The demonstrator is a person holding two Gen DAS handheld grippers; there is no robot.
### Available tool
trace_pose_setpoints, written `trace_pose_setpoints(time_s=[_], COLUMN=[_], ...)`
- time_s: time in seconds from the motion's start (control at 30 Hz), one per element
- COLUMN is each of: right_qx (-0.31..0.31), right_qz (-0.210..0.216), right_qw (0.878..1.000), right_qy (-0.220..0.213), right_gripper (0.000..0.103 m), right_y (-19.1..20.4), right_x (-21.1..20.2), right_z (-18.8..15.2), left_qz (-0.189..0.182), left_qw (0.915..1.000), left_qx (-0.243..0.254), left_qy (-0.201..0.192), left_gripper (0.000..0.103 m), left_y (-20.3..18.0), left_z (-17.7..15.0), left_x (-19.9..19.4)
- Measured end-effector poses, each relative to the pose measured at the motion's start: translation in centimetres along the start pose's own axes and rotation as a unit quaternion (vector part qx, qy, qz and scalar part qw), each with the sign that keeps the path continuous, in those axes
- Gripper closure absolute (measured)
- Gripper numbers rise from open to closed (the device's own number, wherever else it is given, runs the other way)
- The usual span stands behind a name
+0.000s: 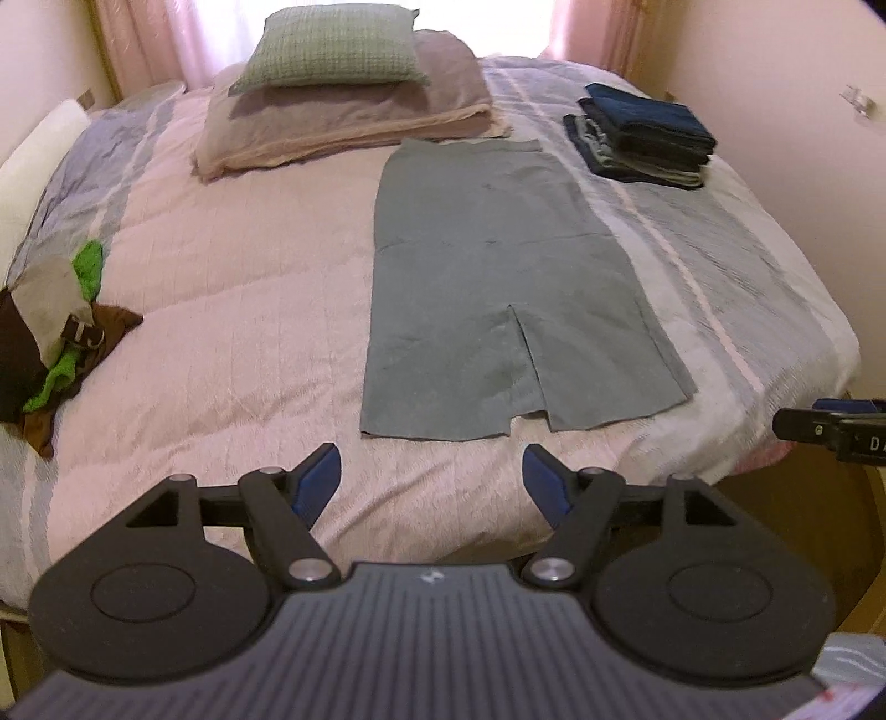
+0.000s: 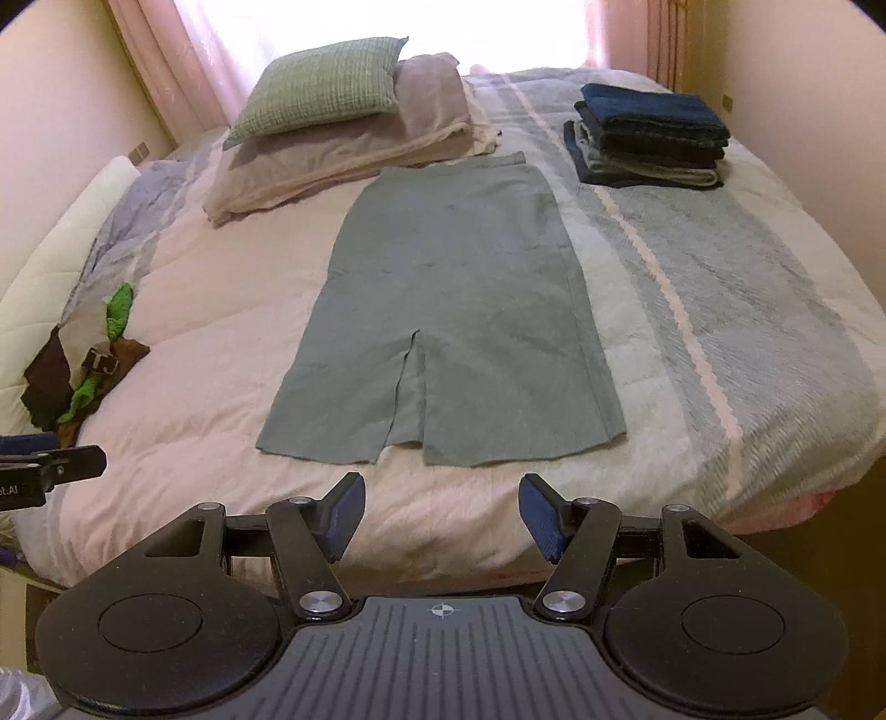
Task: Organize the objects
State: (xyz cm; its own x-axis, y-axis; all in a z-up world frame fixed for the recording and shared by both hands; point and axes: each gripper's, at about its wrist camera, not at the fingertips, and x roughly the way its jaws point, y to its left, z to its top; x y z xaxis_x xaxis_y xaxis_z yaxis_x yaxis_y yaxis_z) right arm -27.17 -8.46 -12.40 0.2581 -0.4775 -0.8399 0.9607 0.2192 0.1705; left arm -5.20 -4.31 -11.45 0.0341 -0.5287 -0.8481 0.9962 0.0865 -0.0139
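Observation:
A grey-green skirt (image 1: pixel 498 288) (image 2: pixel 454 321) lies flat on the bed, hem slit towards me. A stack of folded dark blue and grey clothes (image 1: pixel 642 135) (image 2: pixel 650 135) sits at the far right of the bed. A heap of unfolded brown, white and green clothes (image 1: pixel 61 327) (image 2: pixel 91 360) lies at the left edge. My left gripper (image 1: pixel 432 471) hangs open above the near bed edge, short of the skirt's hem, nothing between its fingers. My right gripper (image 2: pixel 443 501) is likewise open and empty just before the hem. Each gripper's tip shows at the side of the other's view.
The bed (image 1: pixel 232 310) (image 2: pixel 210 332) has a pink and grey striped cover. A green cushion (image 1: pixel 332 47) (image 2: pixel 321 83) rests on a mauve pillow (image 1: pixel 354 116) (image 2: pixel 354 144) at the head, before a curtained window. Walls close in on both sides.

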Motion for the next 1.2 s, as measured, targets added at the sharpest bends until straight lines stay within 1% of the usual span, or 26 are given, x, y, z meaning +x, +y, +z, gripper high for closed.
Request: trace_pose_setpoints(time_s=[0.17,0.43,0.9,1.2], right_qx=[-0.003,-0.003,-0.005,-0.007], right_qz=[-0.006,-0.012,-0.012,-0.009], right_qw=[1.000,1.000,1.000,1.000], right_qy=[0.001,0.011,0.003,0.004], right_gripper=[0.044,0.044,0.044,0.044], right_y=[1.1,1.6,2.1,2.8], right_x=[-1.5,-1.8,-2.1,-1.6], right_z=[-1.8,-3.4,-3.3,-3.0], left_qz=[-0.015,-0.017,-0.018,-0.021], left_qw=[0.9997,0.9993,0.9986,0.9986], left_qx=[0.016,0.032,0.048,0.047], left_qy=[-0.007,-0.003,-0.013,-0.014], left_gripper=[0.032,0.030,0.027,0.026], left_y=[-0.3,-1.0,-1.4,-0.6], left_z=[-1.1,-2.2,-1.9,-1.7], left_x=[-1.6,-2.3,-2.9,-2.5])
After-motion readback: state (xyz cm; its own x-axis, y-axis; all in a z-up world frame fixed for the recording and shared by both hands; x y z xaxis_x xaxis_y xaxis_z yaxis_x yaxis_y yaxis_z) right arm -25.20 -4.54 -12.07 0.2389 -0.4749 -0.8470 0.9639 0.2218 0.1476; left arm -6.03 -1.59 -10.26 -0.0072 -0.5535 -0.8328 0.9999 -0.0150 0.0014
